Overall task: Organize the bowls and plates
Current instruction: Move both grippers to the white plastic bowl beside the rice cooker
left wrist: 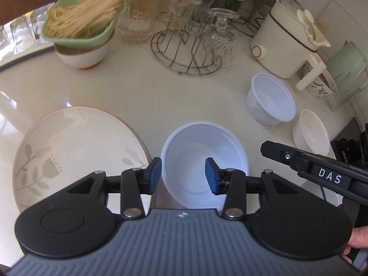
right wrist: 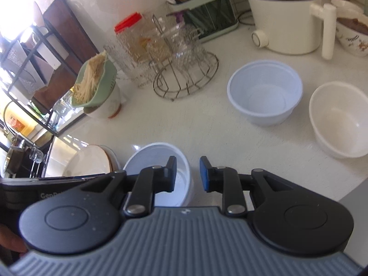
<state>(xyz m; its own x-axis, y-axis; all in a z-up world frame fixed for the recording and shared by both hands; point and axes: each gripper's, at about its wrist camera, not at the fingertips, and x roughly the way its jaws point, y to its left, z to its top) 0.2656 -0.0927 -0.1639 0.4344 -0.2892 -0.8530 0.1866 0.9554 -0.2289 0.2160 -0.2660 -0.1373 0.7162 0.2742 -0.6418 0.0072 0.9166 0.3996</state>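
A white plastic bowl (left wrist: 202, 151) (right wrist: 151, 158) stands upright on the pale counter, close in front of both grippers. My left gripper (left wrist: 182, 176) is open: its left pad is outside the bowl's left wall and its right pad hangs over the inside, neither pressing. My right gripper (right wrist: 188, 176) is open by a narrow gap over the bowl's right rim, and its finger (left wrist: 276, 153) shows just right of the bowl. A floral plate (left wrist: 76, 147) (right wrist: 89, 163) lies to the left. Farther right stand a second white plastic bowl (left wrist: 271, 99) (right wrist: 264, 92) and a cream bowl (left wrist: 310, 131) (right wrist: 340, 119).
At the back stand a wire rack of glasses (left wrist: 191, 46), a green colander of noodles (left wrist: 85, 20) set on a bowl, and a white electric pot (left wrist: 283, 41). The counter's edge (right wrist: 345, 195) runs close by on the right. A hand holds each gripper.
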